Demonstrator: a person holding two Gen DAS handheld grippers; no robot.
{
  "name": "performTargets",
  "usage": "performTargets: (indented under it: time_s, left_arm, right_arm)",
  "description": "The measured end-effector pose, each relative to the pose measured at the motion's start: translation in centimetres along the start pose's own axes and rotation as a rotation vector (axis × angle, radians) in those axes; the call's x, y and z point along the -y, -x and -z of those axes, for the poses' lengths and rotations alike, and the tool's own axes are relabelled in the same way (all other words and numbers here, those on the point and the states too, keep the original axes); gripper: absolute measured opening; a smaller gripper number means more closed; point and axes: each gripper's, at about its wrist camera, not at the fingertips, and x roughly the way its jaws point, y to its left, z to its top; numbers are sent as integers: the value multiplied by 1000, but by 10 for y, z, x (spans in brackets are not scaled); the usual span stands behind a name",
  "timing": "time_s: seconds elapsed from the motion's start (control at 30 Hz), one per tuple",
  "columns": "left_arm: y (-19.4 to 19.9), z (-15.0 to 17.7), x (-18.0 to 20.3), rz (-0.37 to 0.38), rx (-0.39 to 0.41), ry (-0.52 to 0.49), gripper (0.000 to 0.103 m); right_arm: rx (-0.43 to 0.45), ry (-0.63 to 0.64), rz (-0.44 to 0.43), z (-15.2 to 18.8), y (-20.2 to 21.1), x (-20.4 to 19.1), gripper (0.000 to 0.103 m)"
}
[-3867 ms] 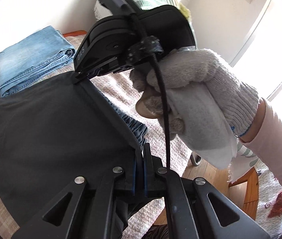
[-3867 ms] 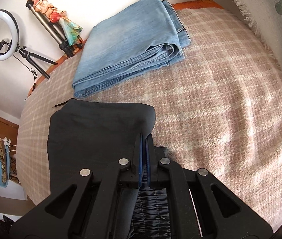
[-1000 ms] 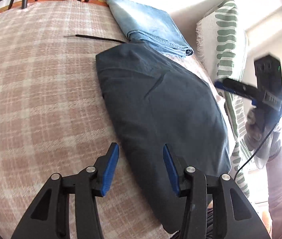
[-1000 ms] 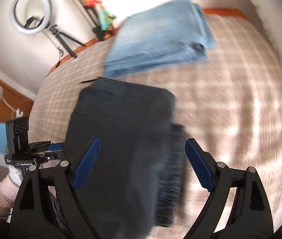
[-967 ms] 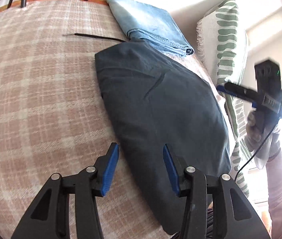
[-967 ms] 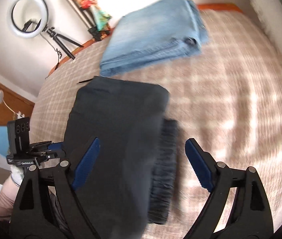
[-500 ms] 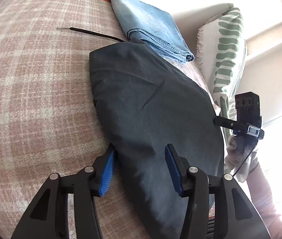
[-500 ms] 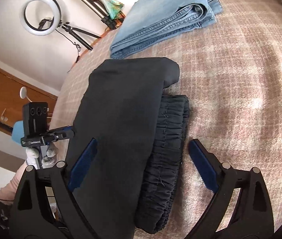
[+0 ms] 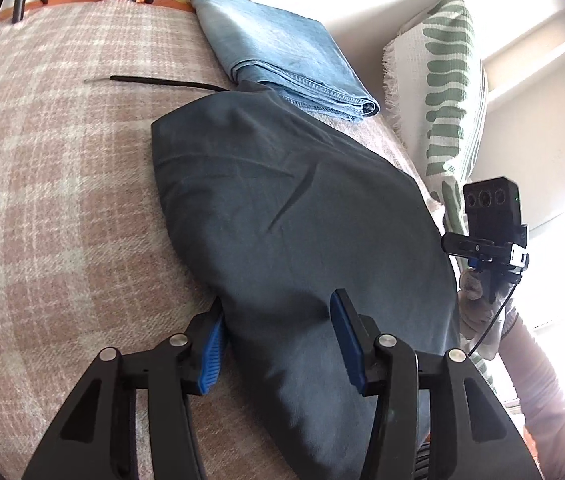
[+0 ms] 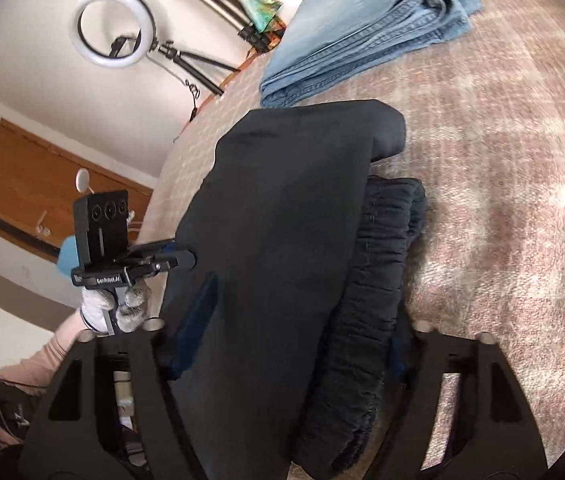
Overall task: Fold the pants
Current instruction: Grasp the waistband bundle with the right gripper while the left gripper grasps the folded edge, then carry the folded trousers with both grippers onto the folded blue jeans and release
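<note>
Dark folded pants point(image 9: 282, 200) lie on the checked blanket, the gathered waistband point(image 10: 386, 280) sticking out under the top layer. My left gripper point(image 9: 280, 340) stands open astride the near long edge. One blue pad point(image 9: 212, 344) is at the fold and the other rests on top of the cloth. My right gripper point(image 10: 298, 340) straddles the other end of the pants point(image 10: 282, 220) with its jaws closing. The stack and waistband sit between them, and I see no firm pinch; the picture is blurred there.
Folded blue jeans point(image 9: 278, 52) lie just beyond the pants on the blanket point(image 9: 42, 160). A thin black cord point(image 9: 162, 82) trails out beside them. A green-patterned pillow point(image 9: 442, 80) stands at the bed's side. A ring light on a tripod point(image 10: 110, 28) is off the bed.
My right gripper has sunk and tipped down onto the pants' waistband end, and its jaws have narrowed. My left gripper slid forward until the pants' edge came between its fingers.
</note>
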Motion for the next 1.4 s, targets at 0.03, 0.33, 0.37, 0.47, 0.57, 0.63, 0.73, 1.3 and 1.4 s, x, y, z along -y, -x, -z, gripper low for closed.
performTargets:
  time_s: [0.03,0.33,0.37,0.47,0.57,0.63,0.73,1.3,1.4]
  left_arm:
    - [-1,0,2,-12,-4,-8,39]
    - [-4,0,-7,0,9,33,31]
    - [-5,-1,-8,4,14,43,31]
    - [-4,0,-2,-25,28,12,12]
    - [2,-1,5,-20,61,-3,6]
    - [8,-2,8,-15,79,-4,5]
    - [19,0,14,-8,101,-33,4]
    - [54,-18,43,2,194,-138,3]
    - [67,-36,54,-5,233,-181,3]
  right_arm:
    - [0,6,-8,0,2,-2,60]
    - [35,-32,2,2,-4,4,49]
    - [36,-21,17,3,-3,1,47]
    - [51,9,55,4,3,-14,38]
    - [73,42,90,6,6,-31,33]
    - [82,63,121,7,7,-44,31]
    - [89,100,171,9,5,-62,30]
    - [211,187,289,-21,36,-109,26]
    - [248,210,294,-38,48,-119,26]
